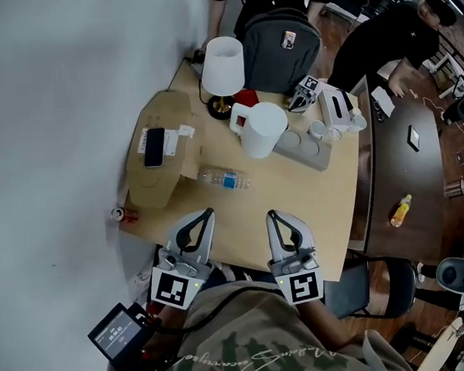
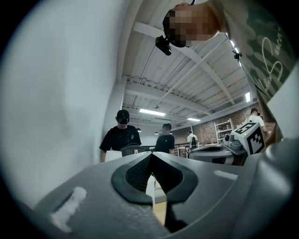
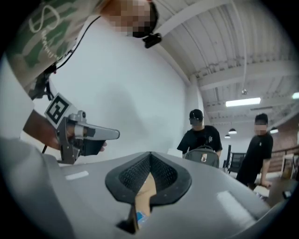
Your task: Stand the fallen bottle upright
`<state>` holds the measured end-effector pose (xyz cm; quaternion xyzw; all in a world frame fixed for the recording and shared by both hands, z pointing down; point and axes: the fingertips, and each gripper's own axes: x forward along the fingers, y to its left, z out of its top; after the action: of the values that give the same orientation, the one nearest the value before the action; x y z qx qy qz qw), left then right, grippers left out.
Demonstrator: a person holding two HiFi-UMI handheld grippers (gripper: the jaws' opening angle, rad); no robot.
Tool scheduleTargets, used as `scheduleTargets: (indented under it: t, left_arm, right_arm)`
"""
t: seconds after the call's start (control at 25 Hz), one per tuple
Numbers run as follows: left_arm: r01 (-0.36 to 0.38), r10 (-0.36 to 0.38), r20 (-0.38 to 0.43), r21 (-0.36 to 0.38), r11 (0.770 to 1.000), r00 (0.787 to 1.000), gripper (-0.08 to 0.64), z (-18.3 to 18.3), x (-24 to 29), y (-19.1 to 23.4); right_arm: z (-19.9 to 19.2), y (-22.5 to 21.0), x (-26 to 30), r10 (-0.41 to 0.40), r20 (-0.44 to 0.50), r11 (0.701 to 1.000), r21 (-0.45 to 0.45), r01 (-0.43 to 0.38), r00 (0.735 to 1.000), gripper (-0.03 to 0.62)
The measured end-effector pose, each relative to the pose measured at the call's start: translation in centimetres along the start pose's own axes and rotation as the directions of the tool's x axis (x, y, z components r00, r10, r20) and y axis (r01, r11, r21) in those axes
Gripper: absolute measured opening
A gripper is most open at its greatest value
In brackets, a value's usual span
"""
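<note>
The fallen bottle (image 1: 225, 179) is clear plastic with a blue label and lies on its side near the middle of the light wooden table (image 1: 311, 208). My left gripper (image 1: 208, 213) is over the table's near edge, a little short of the bottle, and is shut with nothing in it. My right gripper (image 1: 271, 215) is beside it, short of the bottle and to its right, also shut and empty. In the right gripper view a sliver of the bottle's blue label (image 3: 140, 217) shows through the slot below the shut jaw tips (image 3: 150, 154). In the left gripper view the tips (image 2: 150, 155) meet.
Behind the bottle stand a white pitcher (image 1: 260, 127), a white lamp (image 1: 222, 65), a dark backpack (image 1: 280, 39) and a grey tray with cups (image 1: 307, 147). A cardboard box with a phone (image 1: 162, 146) is at the left. A dark table (image 1: 406, 172) with people is to the right.
</note>
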<state>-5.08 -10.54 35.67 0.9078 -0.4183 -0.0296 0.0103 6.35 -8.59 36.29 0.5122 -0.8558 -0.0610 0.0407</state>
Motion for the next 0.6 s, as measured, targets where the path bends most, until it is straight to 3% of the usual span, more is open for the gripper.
scheduleTargets:
  t: [0.16, 0.32, 0.6]
  left_arm:
    - [-0.032, 0.032, -0.026, 0.027, 0.999, 0.999, 0.000, -1.2, 2.9, -0.7]
    - [-0.066, 0.066, -0.053, 0.013, 0.998, 0.996, 0.000, -2.1, 5.1, -0.7]
    - [0.052, -0.052, 0.008, 0.047, 0.998, 0.999, 0.000, -1.4, 8.4, -0.6]
  right_arm:
    - [-0.9, -2.1, 0.7, 0.067, -0.013, 0.987, -0.144, -0.069, 0.998, 0.005]
    - [-2.2, -4.5, 2.3, 0.092, -0.015, 0.991, -0.098, -0.093, 0.996, 0.005]
    - [-4.5, -7.7, 4.4, 0.007, -0.098, 0.999, -0.031, -0.010, 0.995, 0.005]
